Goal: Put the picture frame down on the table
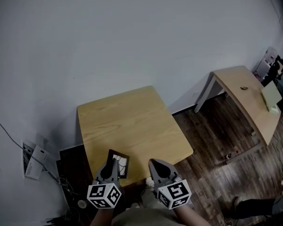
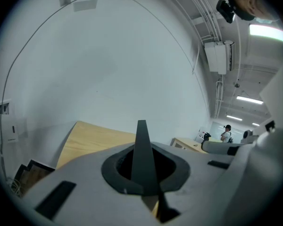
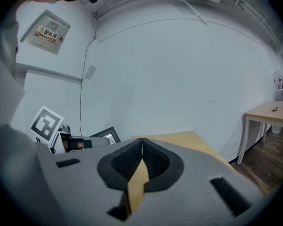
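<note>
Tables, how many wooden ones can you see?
2. The near table is in the middle of the head view, just ahead; the far table stands off to the right. More may be hidden outside the pictures.

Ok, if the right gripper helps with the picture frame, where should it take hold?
Probably its bare right-hand rim, from the right. The picture frame is thin and flat, the left gripper pinches its left part, and that rim faces the right gripper, whose shut jaws must open first.
</note>
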Demonstrator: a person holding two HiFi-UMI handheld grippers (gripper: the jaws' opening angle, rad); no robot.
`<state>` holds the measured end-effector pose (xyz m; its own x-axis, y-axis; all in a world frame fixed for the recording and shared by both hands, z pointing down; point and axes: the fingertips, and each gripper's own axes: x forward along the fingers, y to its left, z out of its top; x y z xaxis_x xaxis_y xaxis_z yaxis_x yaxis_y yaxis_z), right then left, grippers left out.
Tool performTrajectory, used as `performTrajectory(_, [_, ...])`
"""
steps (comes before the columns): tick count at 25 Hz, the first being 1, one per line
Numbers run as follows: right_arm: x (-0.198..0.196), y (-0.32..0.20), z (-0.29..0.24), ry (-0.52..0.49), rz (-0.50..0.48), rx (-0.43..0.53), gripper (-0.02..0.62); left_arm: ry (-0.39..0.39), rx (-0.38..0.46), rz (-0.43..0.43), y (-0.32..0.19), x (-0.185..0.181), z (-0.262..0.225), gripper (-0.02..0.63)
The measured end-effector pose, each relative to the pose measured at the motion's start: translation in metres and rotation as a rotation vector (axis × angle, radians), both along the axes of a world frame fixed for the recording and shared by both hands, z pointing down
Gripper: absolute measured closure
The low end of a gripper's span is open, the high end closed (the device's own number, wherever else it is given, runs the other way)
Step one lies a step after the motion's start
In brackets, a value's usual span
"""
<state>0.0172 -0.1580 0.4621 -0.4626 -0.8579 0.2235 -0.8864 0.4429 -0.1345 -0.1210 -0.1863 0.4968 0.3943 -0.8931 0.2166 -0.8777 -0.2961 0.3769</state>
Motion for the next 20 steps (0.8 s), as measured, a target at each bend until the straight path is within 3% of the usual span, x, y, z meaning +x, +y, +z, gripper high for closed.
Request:
performTrajectory(11, [0.015,-0.08,0.007,0.005,-0.095,-0.024,0.595,-0.048,-0.045,-0.033,-0.065,0.028,0.033,0.592])
performTrajectory(20, [0.028,-0.118,0.017,0.0,-0.165,-0.051,0.595,-0.032,-0.105,-0.069,-0.102,0.05,0.066,0.592])
